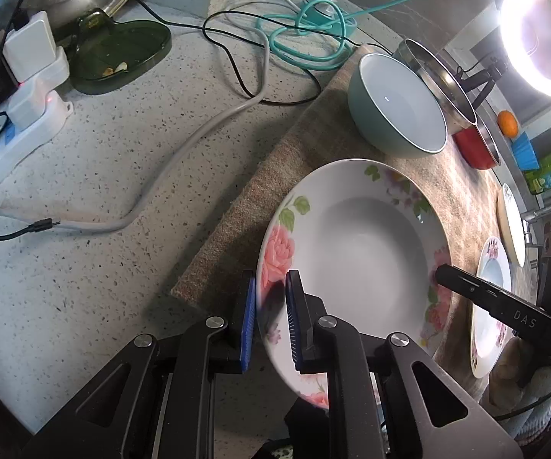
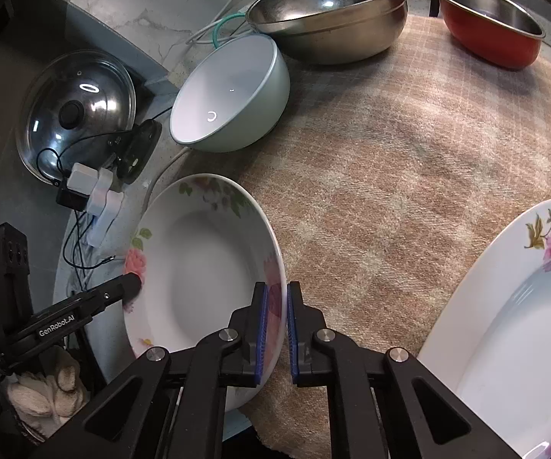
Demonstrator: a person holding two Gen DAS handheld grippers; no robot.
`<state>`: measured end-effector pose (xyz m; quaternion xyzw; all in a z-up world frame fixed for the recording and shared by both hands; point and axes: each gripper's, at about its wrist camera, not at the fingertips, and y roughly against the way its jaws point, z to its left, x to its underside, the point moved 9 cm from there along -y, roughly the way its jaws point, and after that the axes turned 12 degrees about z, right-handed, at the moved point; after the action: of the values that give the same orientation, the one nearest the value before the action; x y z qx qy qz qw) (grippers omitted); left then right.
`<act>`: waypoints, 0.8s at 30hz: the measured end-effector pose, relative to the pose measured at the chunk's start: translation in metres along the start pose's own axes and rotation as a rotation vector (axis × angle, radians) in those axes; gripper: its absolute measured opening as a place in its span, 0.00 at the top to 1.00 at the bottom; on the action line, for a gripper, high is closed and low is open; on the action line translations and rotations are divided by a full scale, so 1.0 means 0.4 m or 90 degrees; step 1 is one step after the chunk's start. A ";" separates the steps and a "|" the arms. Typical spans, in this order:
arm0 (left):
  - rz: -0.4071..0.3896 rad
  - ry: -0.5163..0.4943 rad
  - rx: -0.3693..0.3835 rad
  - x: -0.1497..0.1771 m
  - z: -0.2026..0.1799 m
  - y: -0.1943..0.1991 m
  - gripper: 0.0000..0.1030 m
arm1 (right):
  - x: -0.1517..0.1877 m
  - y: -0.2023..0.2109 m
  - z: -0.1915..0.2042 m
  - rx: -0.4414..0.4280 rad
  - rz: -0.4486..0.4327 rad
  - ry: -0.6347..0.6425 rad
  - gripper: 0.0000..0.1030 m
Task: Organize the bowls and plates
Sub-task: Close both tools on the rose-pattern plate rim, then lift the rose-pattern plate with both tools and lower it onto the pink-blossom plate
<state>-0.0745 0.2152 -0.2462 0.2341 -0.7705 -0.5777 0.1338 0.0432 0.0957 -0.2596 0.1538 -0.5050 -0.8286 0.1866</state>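
Note:
A white deep plate with rose flowers (image 1: 356, 252) is held between both grippers above a checked cloth (image 1: 313, 141). My left gripper (image 1: 271, 317) is shut on its near rim. My right gripper (image 2: 274, 334) is shut on the opposite rim of the same plate (image 2: 199, 267). The right gripper's finger shows in the left wrist view (image 1: 497, 300); the left gripper's finger shows in the right wrist view (image 2: 84, 308). A pale green bowl (image 1: 398, 105) stands on the cloth beyond. A second flowered plate (image 2: 512, 329) lies at the right.
A steel bowl (image 2: 333, 11) and a red bowl (image 2: 493, 26) stand at the cloth's far side. Cables (image 1: 183, 160), a power strip with chargers (image 1: 23, 122), a dark green dish (image 1: 122, 53) and a glass pot lid (image 2: 76, 111) lie on the speckled counter.

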 end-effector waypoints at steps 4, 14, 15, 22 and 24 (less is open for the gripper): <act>-0.002 -0.001 -0.004 -0.002 -0.002 -0.003 0.87 | 0.001 0.001 -0.002 -0.002 0.001 -0.004 0.91; -0.010 0.017 0.013 -0.001 -0.005 0.007 0.87 | 0.008 0.004 -0.007 0.006 -0.001 -0.006 0.91; -0.010 0.016 0.013 0.000 -0.007 0.009 0.87 | 0.010 0.006 -0.006 0.006 -0.002 -0.007 0.91; -0.017 0.011 0.015 -0.004 -0.027 0.021 0.87 | 0.015 0.032 -0.010 0.004 -0.016 -0.014 0.91; -0.021 0.002 0.014 -0.007 -0.041 0.027 0.87 | 0.015 0.044 -0.017 0.002 -0.022 -0.018 0.91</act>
<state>-0.0667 0.2056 -0.2308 0.2492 -0.7728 -0.5706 0.1231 0.0434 0.0802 -0.2471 0.1510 -0.5065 -0.8329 0.1644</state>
